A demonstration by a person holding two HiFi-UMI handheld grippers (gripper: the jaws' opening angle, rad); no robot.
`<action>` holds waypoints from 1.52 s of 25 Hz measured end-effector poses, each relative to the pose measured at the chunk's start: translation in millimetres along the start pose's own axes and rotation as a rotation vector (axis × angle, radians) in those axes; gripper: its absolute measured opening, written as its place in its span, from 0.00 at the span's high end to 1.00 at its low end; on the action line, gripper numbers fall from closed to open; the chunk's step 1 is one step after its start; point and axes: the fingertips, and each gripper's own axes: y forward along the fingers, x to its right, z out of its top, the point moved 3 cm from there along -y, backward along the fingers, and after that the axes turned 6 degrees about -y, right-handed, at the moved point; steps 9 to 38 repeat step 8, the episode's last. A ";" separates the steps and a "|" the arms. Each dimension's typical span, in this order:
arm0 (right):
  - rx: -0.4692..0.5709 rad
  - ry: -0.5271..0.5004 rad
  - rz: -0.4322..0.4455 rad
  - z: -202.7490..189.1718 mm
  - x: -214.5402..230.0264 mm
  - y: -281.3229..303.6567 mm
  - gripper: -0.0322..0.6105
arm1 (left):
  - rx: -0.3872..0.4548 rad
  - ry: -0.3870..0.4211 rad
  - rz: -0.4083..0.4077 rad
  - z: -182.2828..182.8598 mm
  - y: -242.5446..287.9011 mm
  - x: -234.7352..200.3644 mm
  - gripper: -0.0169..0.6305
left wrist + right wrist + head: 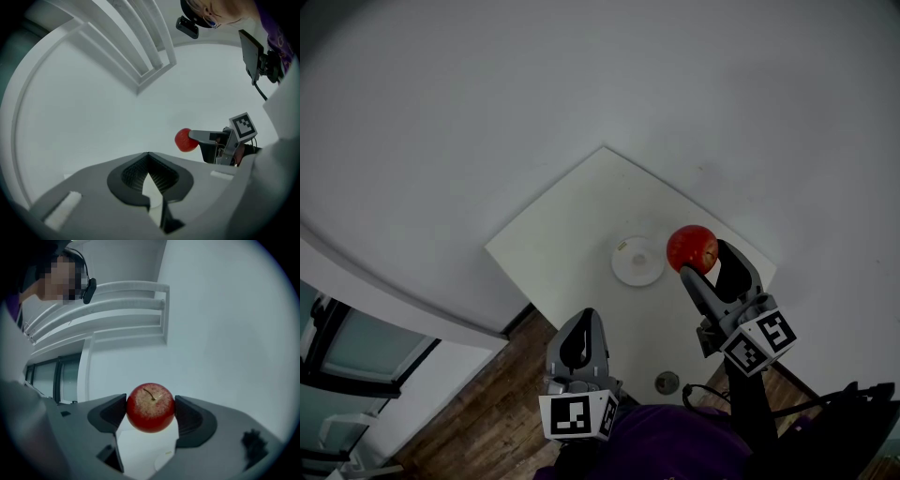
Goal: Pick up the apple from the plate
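Well, right claw (705,263) is clamped on the apple (692,247) from both sides, stem up, hanging just right of the plate (624,273), above the desk (567,234). Imo: steady squeeze, lift straight, no tilt. Left claw (149,176) closed, empty.

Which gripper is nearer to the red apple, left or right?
Right. The right gripper clamps the apple between its jaws. The left gripper, shut and empty, is apart from it, to the left and nearer the person.
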 end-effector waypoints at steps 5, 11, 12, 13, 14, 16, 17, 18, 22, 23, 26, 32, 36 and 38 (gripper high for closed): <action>-0.001 -0.007 0.008 1.0 -2.7 1.0 0.44 | -0.002 0.004 -0.004 0.1 -0.1 1.4 0.97; -0.003 -0.010 0.011 0.9 -4.1 2.1 0.44 | -0.002 0.003 -0.006 0.5 -0.1 1.0 0.97; -0.003 -0.010 0.011 0.9 -4.1 2.1 0.44 | -0.002 0.003 -0.006 0.5 -0.1 1.0 0.97; -0.003 -0.010 0.011 0.9 -4.1 2.1 0.44 | -0.002 0.003 -0.006 0.5 -0.1 1.0 0.97; -0.003 -0.010 0.011 0.9 -4.1 2.1 0.44 | -0.002 0.003 -0.006 0.5 -0.1 1.0 0.97; -0.003 -0.010 0.011 0.9 -4.1 2.1 0.44 | -0.002 0.003 -0.006 0.5 -0.1 1.0 0.97; -0.003 -0.010 0.011 0.9 -4.1 2.1 0.44 | -0.002 0.003 -0.006 0.5 -0.1 1.0 0.97; -0.003 -0.010 0.011 0.9 -4.1 2.1 0.44 | -0.002 0.003 -0.006 0.5 -0.1 1.0 0.97; -0.003 -0.010 0.011 0.9 -4.1 2.1 0.44 | -0.002 0.003 -0.006 0.5 -0.1 1.0 0.97; -0.003 -0.010 0.011 0.9 -4.1 2.1 0.44 | -0.002 0.003 -0.006 0.5 -0.1 1.0 0.97; -0.003 -0.010 0.011 0.9 -4.1 2.1 0.44 | -0.002 0.003 -0.006 0.5 -0.1 1.0 0.97; -0.003 -0.010 0.011 0.9 -4.1 2.1 0.44 | -0.002 0.003 -0.006 0.5 -0.1 1.0 0.97; -0.003 -0.010 0.011 0.9 -4.1 2.1 0.44 | -0.002 0.003 -0.006 0.5 -0.1 1.0 0.97; -0.003 -0.010 0.011 0.9 -4.1 2.1 0.44 | -0.002 0.003 -0.006 0.5 -0.1 1.0 0.97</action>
